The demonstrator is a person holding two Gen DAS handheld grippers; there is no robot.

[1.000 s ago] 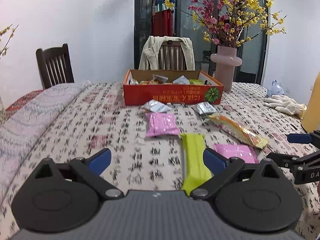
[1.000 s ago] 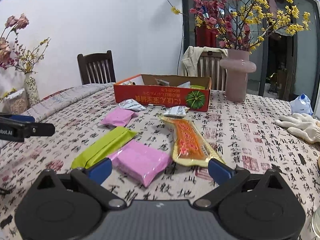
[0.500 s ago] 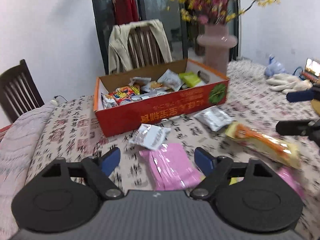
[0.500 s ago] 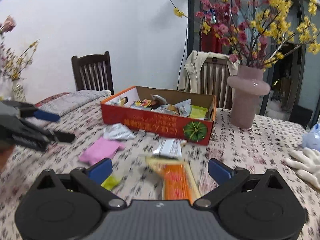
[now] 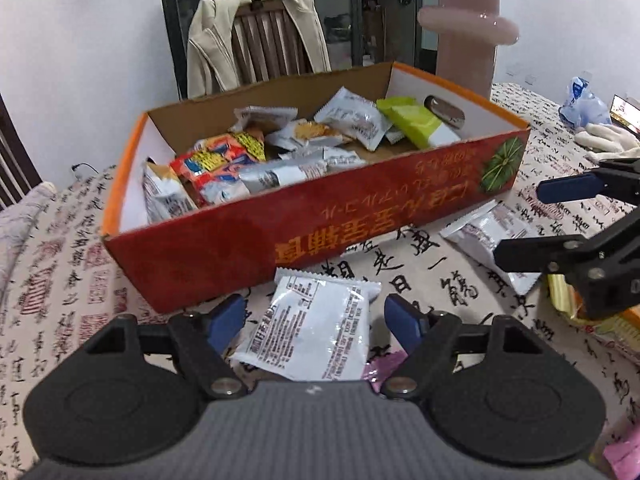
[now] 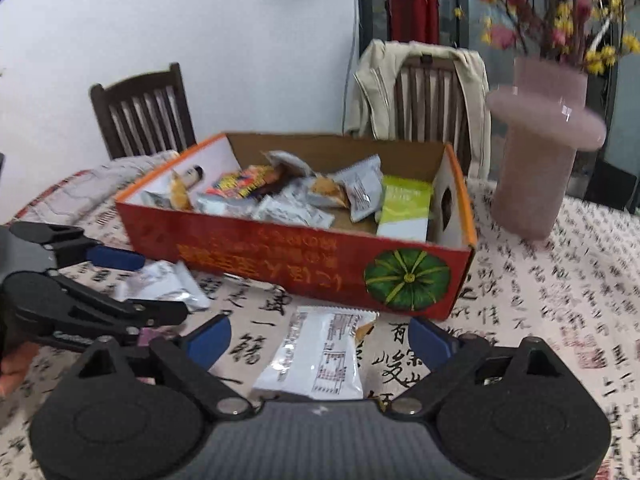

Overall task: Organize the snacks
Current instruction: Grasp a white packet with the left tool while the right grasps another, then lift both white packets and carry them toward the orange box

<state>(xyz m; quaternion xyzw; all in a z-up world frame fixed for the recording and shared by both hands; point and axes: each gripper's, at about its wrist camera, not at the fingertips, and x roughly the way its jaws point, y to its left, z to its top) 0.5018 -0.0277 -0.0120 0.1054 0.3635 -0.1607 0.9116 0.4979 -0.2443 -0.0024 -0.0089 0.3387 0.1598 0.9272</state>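
A red cardboard box (image 5: 320, 236) (image 6: 304, 264) with several snack packets inside stands on the patterned tablecloth. My left gripper (image 5: 316, 320) is open, its blue pads on either side of a silver-white packet (image 5: 316, 332) lying in front of the box. My right gripper (image 6: 320, 340) is open around another silver-white packet (image 6: 320, 360) below the box's pumpkin picture. The right gripper also shows in the left wrist view (image 5: 568, 224) over that packet (image 5: 488, 236). The left gripper also shows in the right wrist view (image 6: 132, 284) by its packet (image 6: 164, 284).
A pink vase (image 6: 544, 152) with flowers stands right of the box. Two wooden chairs (image 6: 144, 112) stand behind the table, one draped with a beige jacket (image 5: 256, 36). White gloves (image 5: 608, 140) lie far right. Pink (image 5: 380, 368) and orange packets (image 5: 580, 312) lie nearby.
Both grippers have moved forward toward the box. Each now has a silver-white packet between its open fingers; the pink and green packets have dropped out of view behind them.
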